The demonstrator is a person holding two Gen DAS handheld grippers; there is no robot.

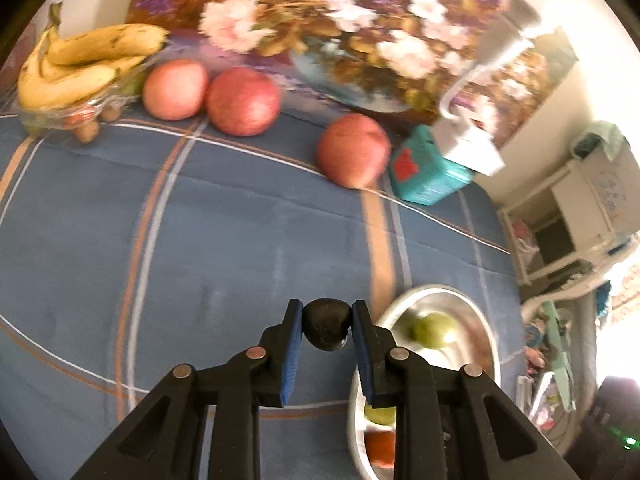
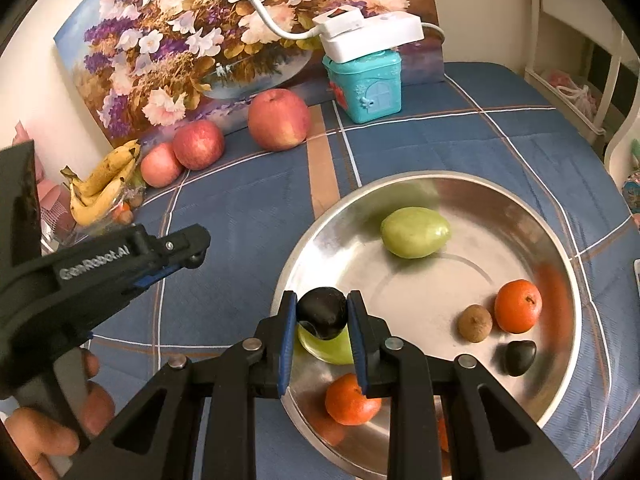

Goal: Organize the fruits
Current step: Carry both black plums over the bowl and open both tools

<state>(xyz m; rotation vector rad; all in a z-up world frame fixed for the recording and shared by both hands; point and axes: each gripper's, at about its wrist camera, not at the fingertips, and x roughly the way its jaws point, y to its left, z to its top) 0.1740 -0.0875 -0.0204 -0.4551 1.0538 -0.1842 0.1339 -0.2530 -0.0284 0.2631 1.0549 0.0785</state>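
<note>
Your right hand-held gripper (image 2: 322, 316) is clenched on a small dark fruit (image 2: 321, 313), pinched between the blue pads just above the near rim of the steel plate (image 2: 472, 184); you hold it there, I judge, because the plate is where the small fruits are being gathered, so the next step looks like a short carry inward and a release; aim for bare metal, since a green fruit (image 2: 334, 346) lies directly below your grip and an orange (image 2: 350, 400) sits just beside it.

Your left hand-held gripper (image 1: 327, 326) is likewise clenched on a second dark fruit (image 1: 326, 329), and hangs over the blue checked cloth of the bench (image 1: 200, 240), just left of the plate's rim; it seems parked clear of the plate so the two tools do not crowd each other.

Already in the plate lie a larger green fruit (image 2: 415, 232), another orange (image 2: 518, 306), a small brown fruit (image 2: 475, 323) and a dark one (image 2: 519, 357), spread well apart, which leaves room in the middle.

At the far edge, against the flower painting (image 2: 192, 40), three apples (image 2: 279, 119) and a bunch of bananas (image 2: 105, 182) stand outside the plate; whether they belong in it I cannot tell; the teal box (image 2: 366, 88) with the white lamp (image 2: 360, 28) on top is not part of the sorting.

The dark fruits are round and smooth-looking; they could roll on the plate if dropped from height, so lower first.
</note>
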